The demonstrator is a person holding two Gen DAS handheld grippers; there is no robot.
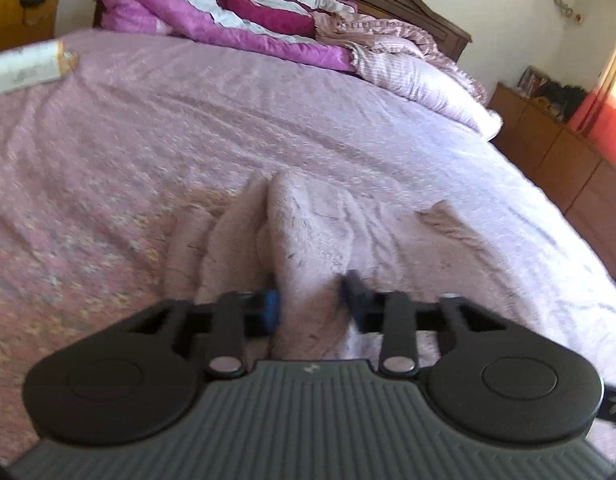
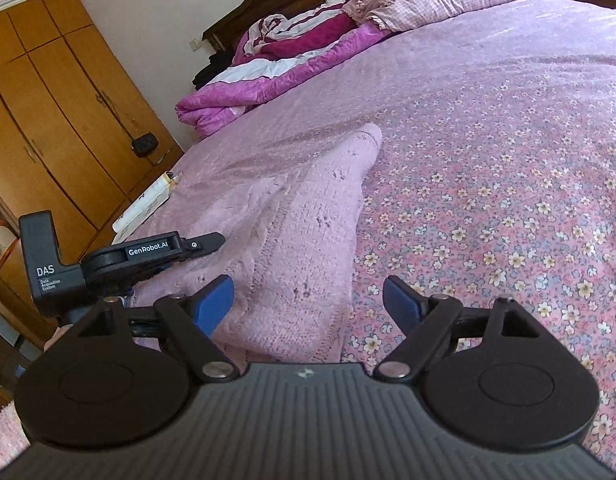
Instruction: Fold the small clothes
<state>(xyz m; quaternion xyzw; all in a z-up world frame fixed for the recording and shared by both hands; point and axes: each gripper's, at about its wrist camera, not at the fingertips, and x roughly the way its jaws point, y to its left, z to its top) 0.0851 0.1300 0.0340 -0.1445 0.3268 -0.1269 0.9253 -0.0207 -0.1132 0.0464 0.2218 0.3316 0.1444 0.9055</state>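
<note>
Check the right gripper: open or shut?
Open. The right gripper's blue pads stand wide apart above the pink garment's near edge, and neither pad presses on the fabric.

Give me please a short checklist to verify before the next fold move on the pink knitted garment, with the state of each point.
1. Left gripper has cloth between its fingers: ok. A raised fold of the pink knitted garment sits between them, pinched up.
2. Left grip is firm: cannot tell; the fingertips are blurred.
3. Right gripper is open and ready: ok, its jaws stand wide with nothing pressed.
4. Right gripper is over the garment edge: ok; the stitched hem lies between its blue pads.
5. Garment lies flat: not ok, it is bunched near the left gripper.
6. Floral bedsheet around the garment is free of other things: ok; the white box lies apart.
</note>
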